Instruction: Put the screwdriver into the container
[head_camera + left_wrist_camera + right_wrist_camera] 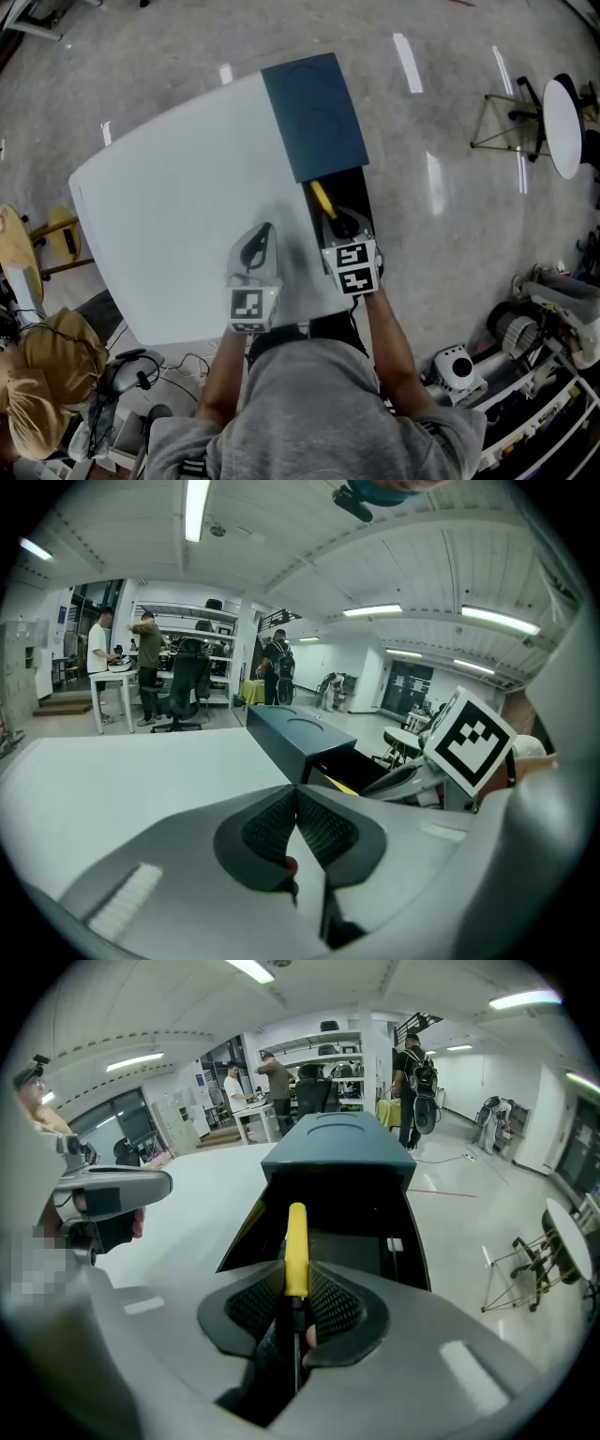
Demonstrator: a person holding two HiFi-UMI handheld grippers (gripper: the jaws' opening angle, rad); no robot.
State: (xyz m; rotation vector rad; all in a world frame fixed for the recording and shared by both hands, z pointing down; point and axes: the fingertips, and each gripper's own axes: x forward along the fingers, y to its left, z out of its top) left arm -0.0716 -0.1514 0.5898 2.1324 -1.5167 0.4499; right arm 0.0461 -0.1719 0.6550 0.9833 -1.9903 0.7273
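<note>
The screwdriver has a yellow handle and a dark shaft. My right gripper is shut on it, the handle pointing forward over the open black inside of the container. The container is a dark box at the table's right edge. Its teal lid is slid back over the far half. My right gripper hangs over the near end of the opening. To its left my left gripper is above the table, its jaws shut with nothing between them.
The white table spreads to the left of the container. A round side table and a wire stand are on the floor at the right. Several people stand at shelves far behind. Cables and gear lie on the floor near the person.
</note>
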